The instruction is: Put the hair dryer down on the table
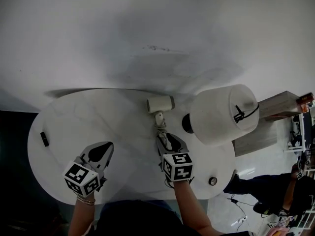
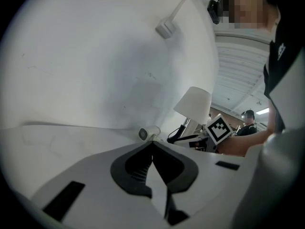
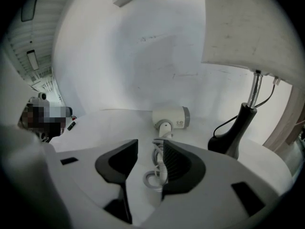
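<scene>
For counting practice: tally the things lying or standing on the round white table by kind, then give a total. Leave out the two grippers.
Hair dryer: 1
Table lamp: 1
Small black object: 1
Small round object: 1
Total: 4

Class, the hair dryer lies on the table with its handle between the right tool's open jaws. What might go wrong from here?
1. The coiled cord lies against one jaw of the right tool; drawing the tool back may snag it and drag the hair dryer across the table.
2. The lamp stands close beside the hair dryer, so a sideways swing might knock it.
</scene>
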